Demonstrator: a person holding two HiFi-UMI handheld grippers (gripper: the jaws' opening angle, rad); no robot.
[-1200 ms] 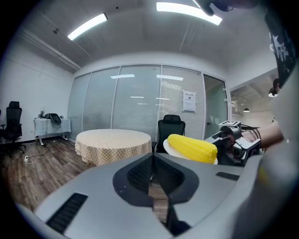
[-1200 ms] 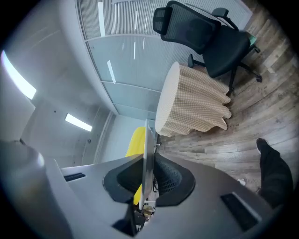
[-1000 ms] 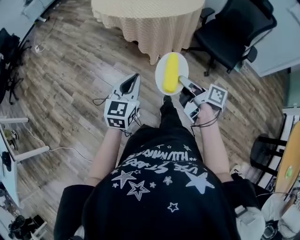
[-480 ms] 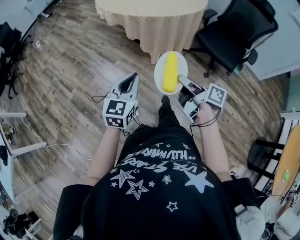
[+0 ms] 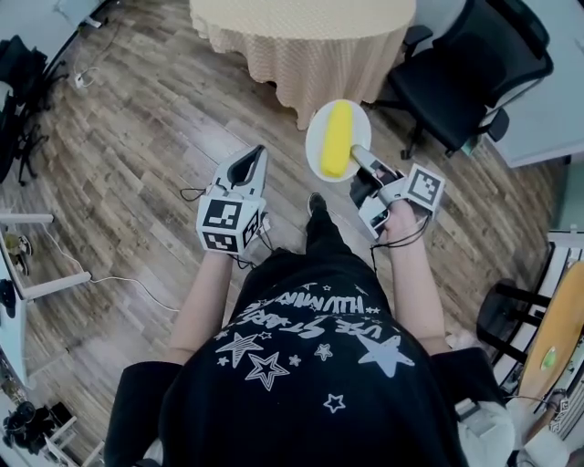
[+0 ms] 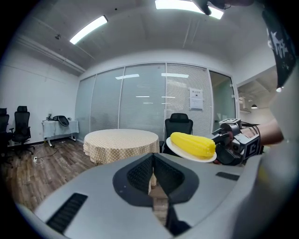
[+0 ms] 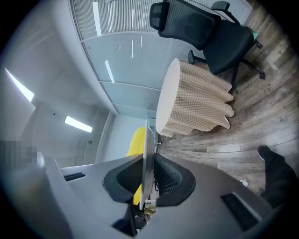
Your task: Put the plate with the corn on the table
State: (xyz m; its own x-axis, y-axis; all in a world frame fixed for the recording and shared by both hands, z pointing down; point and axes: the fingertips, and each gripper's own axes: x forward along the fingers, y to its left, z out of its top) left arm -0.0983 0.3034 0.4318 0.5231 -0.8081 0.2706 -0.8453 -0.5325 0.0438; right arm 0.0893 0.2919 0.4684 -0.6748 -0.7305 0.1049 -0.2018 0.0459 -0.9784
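Observation:
A white plate (image 5: 322, 129) with a yellow corn cob (image 5: 337, 139) on it is held in the air in front of me, short of the round table (image 5: 301, 27) with a checked cloth. My right gripper (image 5: 359, 159) is shut on the plate's near rim. In the right gripper view the plate (image 7: 146, 154) stands edge-on between the jaws, with the corn (image 7: 135, 140) to its left. My left gripper (image 5: 247, 165) hangs to the plate's left, shut and holding nothing. The left gripper view has the plate (image 6: 176, 148), the corn (image 6: 193, 144) and the table (image 6: 121, 139) ahead.
A black office chair (image 5: 474, 64) stands right of the table, also in the left gripper view (image 6: 178, 127) and the right gripper view (image 7: 210, 28). Wood floor (image 5: 137, 146) lies all round. A white desk leg and cables (image 5: 36, 274) are at the left.
The table has come nearer in the head view. The plate with the corn has moved a little to the right with the right gripper. Both grippers keep their states.

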